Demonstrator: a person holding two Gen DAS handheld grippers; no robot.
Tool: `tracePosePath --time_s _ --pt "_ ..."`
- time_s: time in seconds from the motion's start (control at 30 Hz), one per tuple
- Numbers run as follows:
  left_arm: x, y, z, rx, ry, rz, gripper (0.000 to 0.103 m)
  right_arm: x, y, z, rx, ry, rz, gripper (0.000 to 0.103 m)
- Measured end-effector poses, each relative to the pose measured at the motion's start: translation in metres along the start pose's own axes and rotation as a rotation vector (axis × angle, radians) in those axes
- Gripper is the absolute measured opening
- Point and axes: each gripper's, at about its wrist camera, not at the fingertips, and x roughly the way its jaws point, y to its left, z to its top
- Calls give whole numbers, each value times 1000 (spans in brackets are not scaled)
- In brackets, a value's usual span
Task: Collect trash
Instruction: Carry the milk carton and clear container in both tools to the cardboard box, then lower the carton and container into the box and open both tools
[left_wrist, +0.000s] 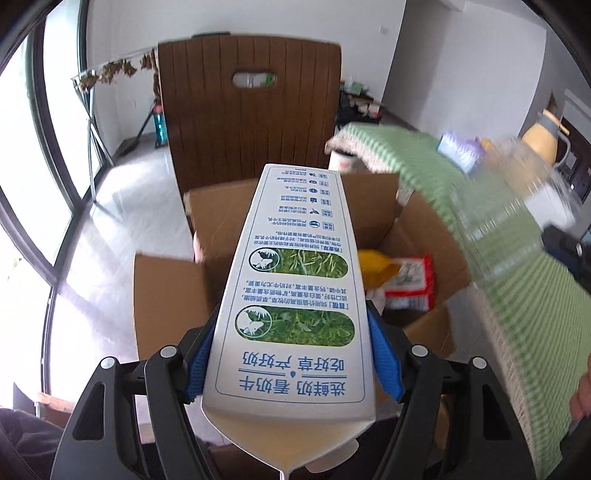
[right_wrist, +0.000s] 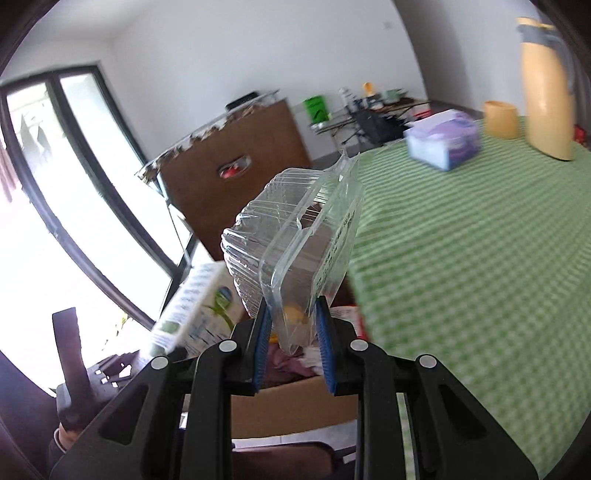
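**Two pieces of trash held at the cardboard box**

Left wrist view: left tongs (left_wrist: 291, 354) clamped on milk carton (left_wrist: 291, 295), long axis pointing away over the open cardboard box (left_wrist: 424, 236).

Right wrist view: right tongs (right_wrist: 293, 343) clamped on clear plastic clamshell (right_wrist: 295, 229), extending up and away, beside the green-checked counter (right_wrist: 480, 258).

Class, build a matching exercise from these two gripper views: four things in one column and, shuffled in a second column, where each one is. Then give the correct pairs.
Things
1. milk carton
2. clear plastic clamshell
3. tissue pack
4. red-and-white snack bag

Places
A. lying inside the cardboard box
B. clamped in the right gripper
C. resting on the green checked tablecloth
D. clamped in the left gripper

Pairs: 1-D, 2-B, 3-C, 4-A
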Motion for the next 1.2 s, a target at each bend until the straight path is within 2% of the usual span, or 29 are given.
tracePosePath --time_s 0.1,0.3,0.4,0.53,0.63,0.7,0.77,0.87,0.97,1.2 --pt "4 17 -9 -28 77 -20 69 28 14 0 -17 61 15 24" --pt "-19 42 -36 -54 183 -34 70 71 34 -7 -25 129 36 25" --pt "-25 45 -34 -73 209 -47 70 91 43 -3 -50 158 40 25" --pt "3 44 -22 -65 253 -38 71 114 49 -3 -76 212 27 27" --pt "14 43 -8 -91 239 -27 70 132 50 -7 -73 270 45 27" --pt "16 40 5 -83 197 -32 70 140 48 -12 -53 296 60 27" --pt "25 37 16 -74 170 -1 69 147 44 -15 -30 319 67 27" --pt "44 35 29 -86 150 22 69 148 39 -15 -34 294 -26 28" --pt "57 31 40 -95 131 41 69 146 29 -11 -21 280 -72 32" --pt "88 19 64 -69 136 120 69 139 21 -10 -33 265 -90 32"
